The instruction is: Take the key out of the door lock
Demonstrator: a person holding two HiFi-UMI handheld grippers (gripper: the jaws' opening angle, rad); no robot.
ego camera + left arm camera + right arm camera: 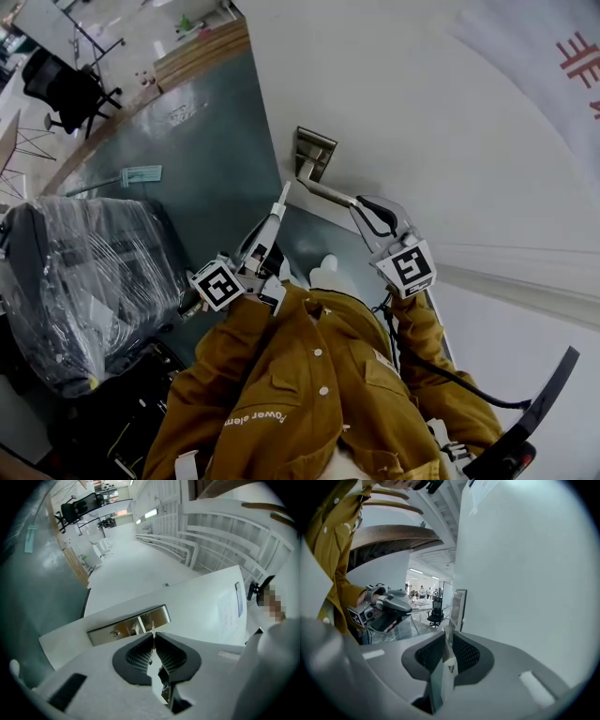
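Observation:
The white door [422, 112] stands ajar, with a steel handle plate [313, 150] and a lever [328, 190]. My right gripper [360, 206] is shut on that lever [446, 667], which runs between its black pads [466, 654] toward the plate [458, 605]. My left gripper [283, 193] hangs off the door's edge, clear of it. It is shut on a thin pale key [153, 629] that sticks out edge-on past its tips [153, 637]. Beyond them lies the latch plate [127, 627] in the door's edge. The keyhole itself is not visible.
A plastic-wrapped chair [84, 272] stands close at the left. A black office chair [66, 89] sits farther off on the floor. The person's mustard jacket [309, 394] fills the bottom of the head view. A black cable [450, 375] trails from the right gripper.

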